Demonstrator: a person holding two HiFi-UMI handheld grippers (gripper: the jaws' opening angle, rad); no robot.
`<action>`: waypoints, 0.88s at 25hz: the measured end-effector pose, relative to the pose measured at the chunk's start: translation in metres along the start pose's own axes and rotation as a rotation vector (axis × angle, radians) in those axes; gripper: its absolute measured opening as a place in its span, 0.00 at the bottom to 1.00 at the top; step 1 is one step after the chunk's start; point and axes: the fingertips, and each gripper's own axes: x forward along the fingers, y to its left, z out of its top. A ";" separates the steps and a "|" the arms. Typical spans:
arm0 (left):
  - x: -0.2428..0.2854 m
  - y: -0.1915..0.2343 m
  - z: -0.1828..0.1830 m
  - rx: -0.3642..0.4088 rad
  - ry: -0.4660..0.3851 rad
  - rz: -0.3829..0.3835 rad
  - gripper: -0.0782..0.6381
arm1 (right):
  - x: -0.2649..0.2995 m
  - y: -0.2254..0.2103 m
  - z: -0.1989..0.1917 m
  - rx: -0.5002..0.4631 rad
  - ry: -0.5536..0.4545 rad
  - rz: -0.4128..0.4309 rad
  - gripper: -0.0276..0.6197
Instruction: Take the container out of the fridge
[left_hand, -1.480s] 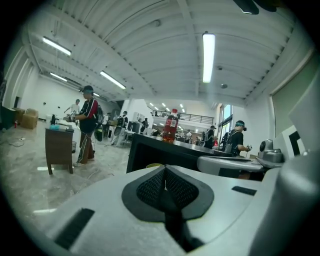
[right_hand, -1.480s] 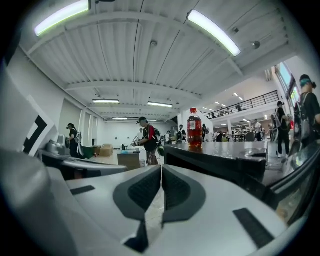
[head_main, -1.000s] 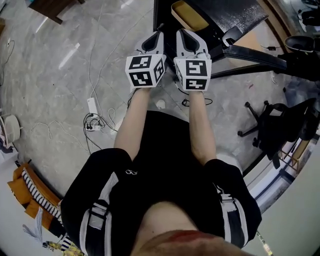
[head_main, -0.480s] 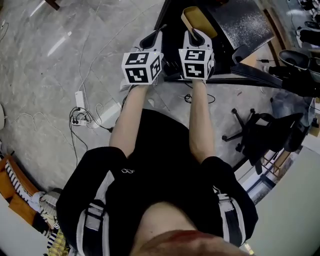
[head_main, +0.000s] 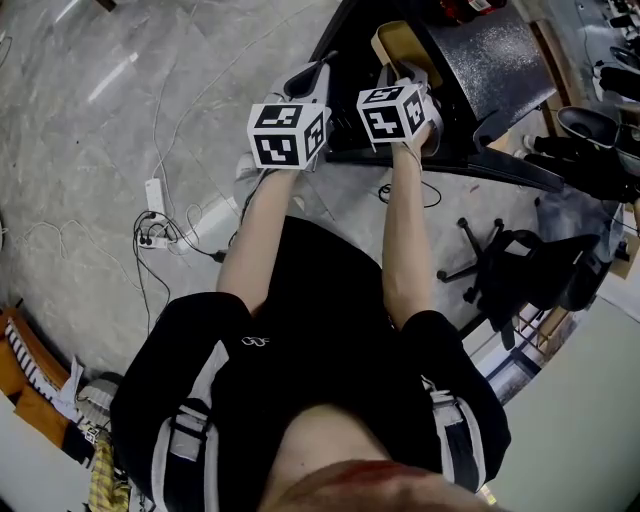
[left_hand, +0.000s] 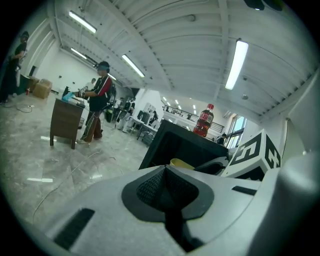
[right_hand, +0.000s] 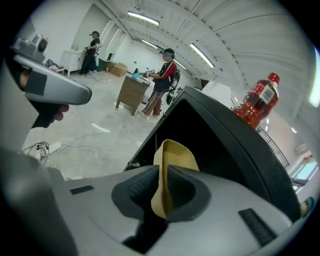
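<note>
R gripper (right_hand: 161, 187) pinching rim of yellow container (right_hand: 176, 152) at fridge (right_hand: 235, 150) mouth. L gripper (left_hand: 167, 190) jaws together, nothing btwn. Looks mid-extraction; next: draw container near, clear of opening.

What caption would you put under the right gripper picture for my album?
Right gripper pinching the yellow container at the black fridge, red bottle on top.

No txt I can read anywhere; bottle (right_hand: 257, 106) label is red w/ white marks, too blurred to read.
</note>
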 end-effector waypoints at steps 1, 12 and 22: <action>0.002 0.001 0.001 0.000 0.001 -0.002 0.12 | 0.003 -0.001 -0.002 -0.006 0.012 0.000 0.07; 0.012 0.007 0.011 0.012 0.013 -0.019 0.12 | 0.018 0.006 -0.010 0.016 0.069 0.046 0.07; -0.005 -0.003 0.015 0.041 -0.005 -0.005 0.12 | -0.036 0.020 0.020 0.317 -0.215 0.164 0.07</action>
